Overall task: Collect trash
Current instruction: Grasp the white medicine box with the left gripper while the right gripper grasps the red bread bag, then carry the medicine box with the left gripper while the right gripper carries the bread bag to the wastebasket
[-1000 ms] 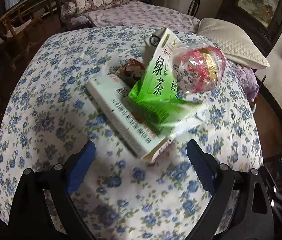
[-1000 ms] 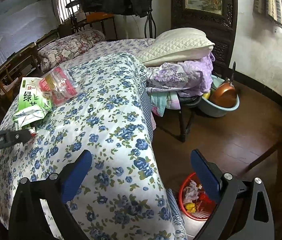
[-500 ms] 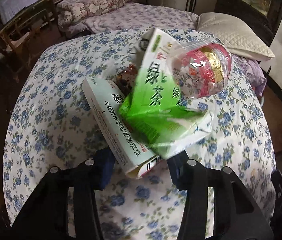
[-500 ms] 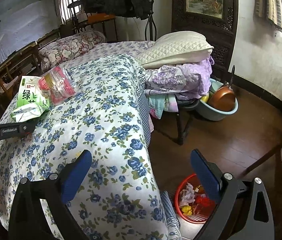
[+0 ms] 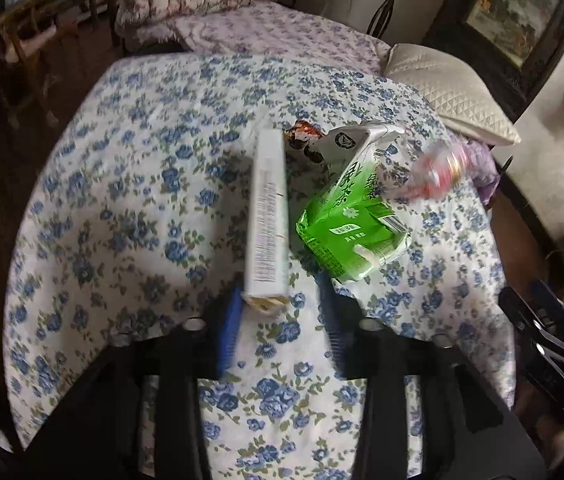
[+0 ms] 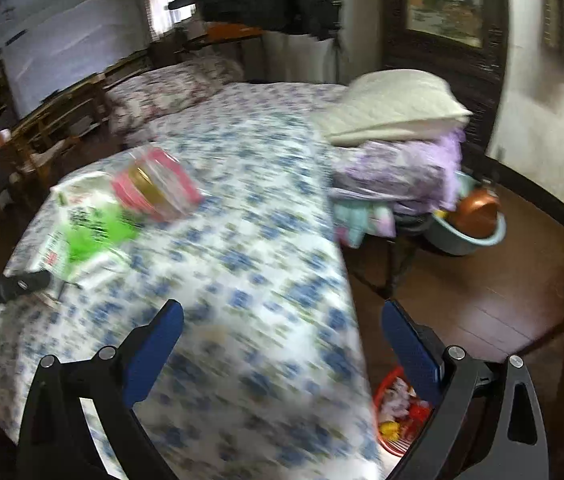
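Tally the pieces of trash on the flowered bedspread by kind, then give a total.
White cardboard box, its end between the left gripper's fingers: 1
Green tea carton: 1
Clear bag with pink and gold contents: 1
Brown snack wrapper: 1
Total: 4

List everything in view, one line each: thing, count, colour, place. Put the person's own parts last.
long cardboard box: one, white, raised edge-on over the cloth, near end between the left pads
crumpled tea carton: one, green and white, on the cloth right of the box
clear plastic bag: one, pink and gold contents, beyond the carton
small snack wrapper: one, brown-red, behind the carton
floral cloth: one, white with blue flowers, covering the surface
quilted pillow: one, cream, far right
plastic basket: one, red, on the floor, holding trash
basin: one, teal, on the floor
left gripper: black, blue pads, closed on the box
right gripper: black, blue pads, open, empty
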`<state>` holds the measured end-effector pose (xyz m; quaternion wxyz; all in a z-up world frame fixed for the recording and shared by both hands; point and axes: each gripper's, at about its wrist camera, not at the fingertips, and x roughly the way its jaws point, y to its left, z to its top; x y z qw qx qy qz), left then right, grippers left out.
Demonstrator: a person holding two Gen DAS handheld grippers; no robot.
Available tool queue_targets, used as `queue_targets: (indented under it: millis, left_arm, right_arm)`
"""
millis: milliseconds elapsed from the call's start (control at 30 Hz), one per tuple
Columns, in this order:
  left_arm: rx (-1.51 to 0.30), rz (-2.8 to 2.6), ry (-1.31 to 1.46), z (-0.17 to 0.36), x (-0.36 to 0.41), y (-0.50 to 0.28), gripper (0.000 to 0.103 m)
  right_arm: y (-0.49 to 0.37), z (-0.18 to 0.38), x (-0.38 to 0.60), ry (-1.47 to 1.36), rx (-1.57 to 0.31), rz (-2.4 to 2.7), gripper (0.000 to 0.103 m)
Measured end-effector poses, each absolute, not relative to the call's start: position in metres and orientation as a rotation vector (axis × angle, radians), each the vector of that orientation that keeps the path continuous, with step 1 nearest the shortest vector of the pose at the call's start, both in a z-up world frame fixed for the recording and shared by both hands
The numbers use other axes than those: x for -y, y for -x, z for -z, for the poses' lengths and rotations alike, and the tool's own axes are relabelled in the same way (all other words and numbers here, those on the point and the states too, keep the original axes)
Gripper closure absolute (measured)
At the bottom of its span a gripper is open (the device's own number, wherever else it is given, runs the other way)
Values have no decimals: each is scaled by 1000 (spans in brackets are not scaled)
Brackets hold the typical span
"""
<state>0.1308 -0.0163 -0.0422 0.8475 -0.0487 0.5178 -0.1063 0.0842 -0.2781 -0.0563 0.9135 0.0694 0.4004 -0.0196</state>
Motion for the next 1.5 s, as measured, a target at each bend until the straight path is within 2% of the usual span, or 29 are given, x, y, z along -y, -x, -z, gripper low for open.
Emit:
queue_targets:
  millis: [133, 200, 400, 567, 600, 633, 667, 700, 733, 967, 1500]
  left_arm:
    - [-1092, 222, 133, 41, 10, -133, 51]
    - [-1089, 214, 137, 40, 7, -134, 45]
    - [-1067, 205, 141, 36, 0, -139, 36]
    - [-1068, 201, 128, 38, 0, -142, 32]
    - [-1070, 200, 132, 38, -1, -142, 31]
    - [-1070, 197, 132, 38, -1, -143, 31]
    - [-1070, 190, 131, 38, -3, -143, 30]
    - [-1070, 186, 134, 39, -4, -144, 30]
    - [-1069, 180, 140, 39, -6, -145, 29]
    - [-1075, 144, 132, 44, -9, -154, 28]
    - [-1098, 79, 79, 64, 4, -178, 28]
  right_arm:
    - [-123, 51, 256, -91, -857, -16, 6]
    - [-141, 52, 245, -97, -899, -68, 6]
    - [-154, 47, 224, -84, -897, -110, 6]
    - [-174, 62, 216, 9, -976, -63, 6]
    - [-176, 65, 216, 6, -986, -74, 11]
    - [-177, 68, 214, -3, -1004, -92, 30]
    - [-177, 70, 215, -13, -1015, -107, 44]
    - [-174, 69, 214, -17, -1005, -112, 52]
    - [-172, 68, 215, -18, -995, -116, 53]
    - [-133, 57, 226, -60, -913, -119, 54]
    - [-112, 66, 242, -111, -918, -98, 54]
